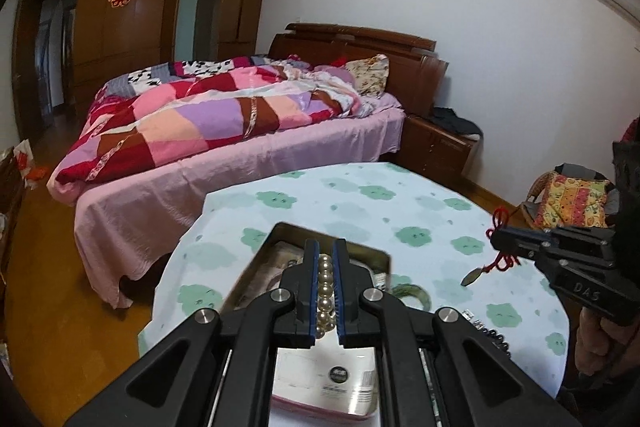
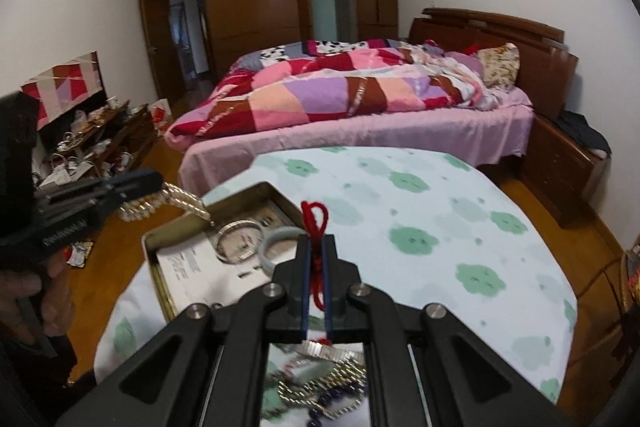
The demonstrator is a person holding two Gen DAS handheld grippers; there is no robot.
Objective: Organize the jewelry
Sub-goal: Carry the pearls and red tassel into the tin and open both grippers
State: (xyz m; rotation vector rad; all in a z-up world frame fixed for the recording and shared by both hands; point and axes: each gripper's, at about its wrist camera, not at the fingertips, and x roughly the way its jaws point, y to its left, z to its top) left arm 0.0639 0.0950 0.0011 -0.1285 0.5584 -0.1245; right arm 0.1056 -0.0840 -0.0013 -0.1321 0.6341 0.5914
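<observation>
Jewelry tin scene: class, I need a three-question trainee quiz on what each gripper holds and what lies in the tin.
1. True or false: the left gripper is shut on the pearl strand.
2. What does the right gripper pinch?
A. silver bangle
B. red cord
C. pale green bangle
3. Fill in: the silver bangle lies inside the open metal ____.

Key: 1 true; 2 B, the red cord; 3 tin.

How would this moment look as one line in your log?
left gripper: shut on pearl strand | right gripper: shut on red cord | metal tin: open, two bangles inside
</observation>
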